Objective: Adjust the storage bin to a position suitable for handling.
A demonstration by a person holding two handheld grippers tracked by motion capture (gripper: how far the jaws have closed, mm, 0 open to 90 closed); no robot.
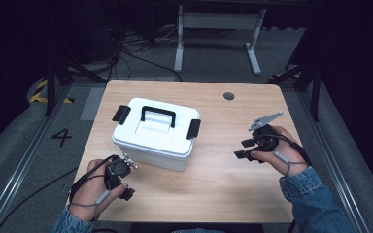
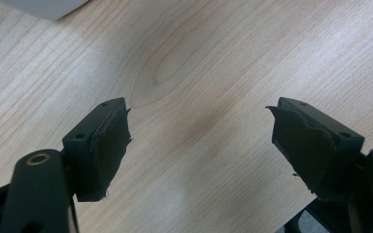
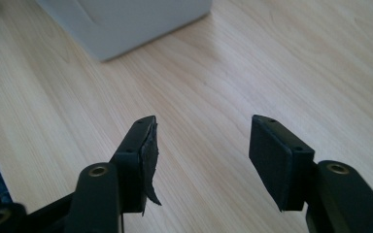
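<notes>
Centrally, a white storage box (image 1: 155, 133) (black handle, two latches) sits on the table (image 1: 223, 184); left gripper (image 1: 126, 187) at lower left and right gripper (image 1: 245, 148) at right, both spread, holding nothing.

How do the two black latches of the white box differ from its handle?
The latches sit at the two short ends of the white box, while the handle sits in the middle of the lid. Each latch is a solid flap; the handle is an open arch. All are black plastic.
</notes>
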